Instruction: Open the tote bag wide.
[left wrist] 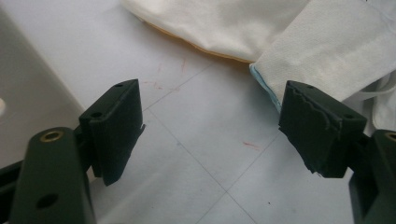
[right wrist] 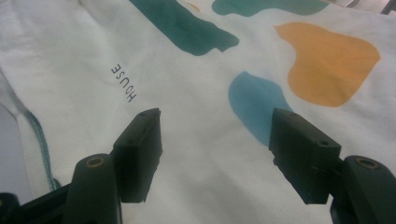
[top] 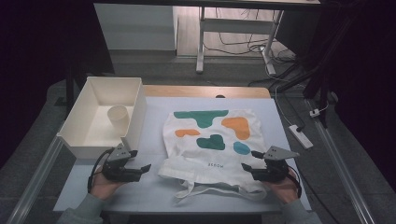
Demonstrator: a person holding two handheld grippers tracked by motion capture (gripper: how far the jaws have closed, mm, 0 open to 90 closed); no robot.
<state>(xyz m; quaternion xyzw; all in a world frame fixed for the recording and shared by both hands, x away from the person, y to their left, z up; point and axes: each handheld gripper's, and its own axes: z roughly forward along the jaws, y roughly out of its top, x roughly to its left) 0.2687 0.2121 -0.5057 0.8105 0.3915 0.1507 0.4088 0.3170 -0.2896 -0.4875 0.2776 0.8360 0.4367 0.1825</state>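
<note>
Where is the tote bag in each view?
High view: the bag lies flat at the table's middle, between both grippers.
Left gripper view: top right, its corner near the right jaw.
Right gripper view: under the open jaws.
Shared landmark: its white cloth.

Pretty dim room overall, the sides fall off into near black. The pale grey table top (top: 154, 140) has a light wooden strip (top: 205, 91) along its far edge. Beyond it there's a grey floor (top: 159, 70), a white-legged desk frame (top: 201, 42) and a tangle of black cables (top: 243, 44). A white power strip (top: 300, 136) lies off the table's right edge.
</note>
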